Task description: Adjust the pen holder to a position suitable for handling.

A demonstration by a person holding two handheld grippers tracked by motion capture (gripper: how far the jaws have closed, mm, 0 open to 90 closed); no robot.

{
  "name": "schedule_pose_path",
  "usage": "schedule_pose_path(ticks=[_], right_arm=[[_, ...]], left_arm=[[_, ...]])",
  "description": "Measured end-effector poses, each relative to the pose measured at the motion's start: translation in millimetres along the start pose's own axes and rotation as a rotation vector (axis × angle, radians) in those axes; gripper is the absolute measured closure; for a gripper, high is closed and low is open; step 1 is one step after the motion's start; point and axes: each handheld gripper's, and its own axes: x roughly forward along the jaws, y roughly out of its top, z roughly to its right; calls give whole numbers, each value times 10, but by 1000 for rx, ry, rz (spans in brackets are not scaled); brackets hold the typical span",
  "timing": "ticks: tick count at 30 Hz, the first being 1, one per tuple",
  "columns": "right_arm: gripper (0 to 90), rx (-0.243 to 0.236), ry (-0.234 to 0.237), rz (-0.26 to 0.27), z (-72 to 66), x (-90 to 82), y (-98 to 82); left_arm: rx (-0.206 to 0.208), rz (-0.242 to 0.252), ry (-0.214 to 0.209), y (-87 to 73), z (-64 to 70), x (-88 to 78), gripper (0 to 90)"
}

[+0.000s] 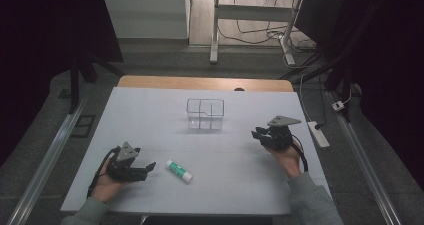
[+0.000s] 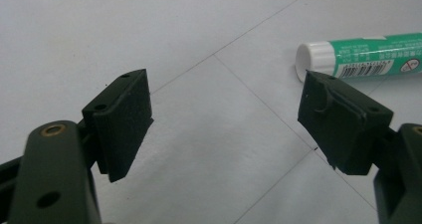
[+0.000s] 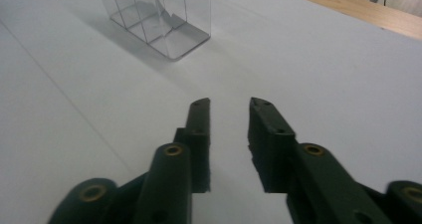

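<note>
My left claw (image 2: 224, 119) stands spread wide, holding nothing; the glue stick (image 2: 366, 57) lies just beyond its right jaw. My right claw (image 3: 229, 134) is part-open, empty.

High view overhead facing forward, gripper views low and close, sharing the white table (image 1: 150, 120), right view facing the clear box (image 3: 159, 20).

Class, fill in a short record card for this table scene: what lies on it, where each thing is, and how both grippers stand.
Surface: white table top
Glue stick: lying flat near the front, white cap, green label
Clear box: upright at the middle, divided into compartments, nothing seen inside
Left gripper: open wide, nothing between its jaws, glue stick just beside it
Right gripper: jaws a little apart, holding nothing, pointing toward the clear box
</note>
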Motion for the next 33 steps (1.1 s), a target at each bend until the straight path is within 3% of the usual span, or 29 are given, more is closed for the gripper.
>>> schedule_pose_path(ticks=[6,15,22,33], right_arm=[[536,6,-8,35,-55,-275,-200],[454,-1,8,58,-134,-527,-446],[418,-10,13,57,-168,-590,-572],[410,-4,16,44,-155,-576,-609]], left_arm=[[-5,4,0,4,-10,0,211],[-8,14,-4,18,-18,-3,214],[7,21,-1,61,-18,-9,223],[31,29,-30,113,-14,-15,235]])
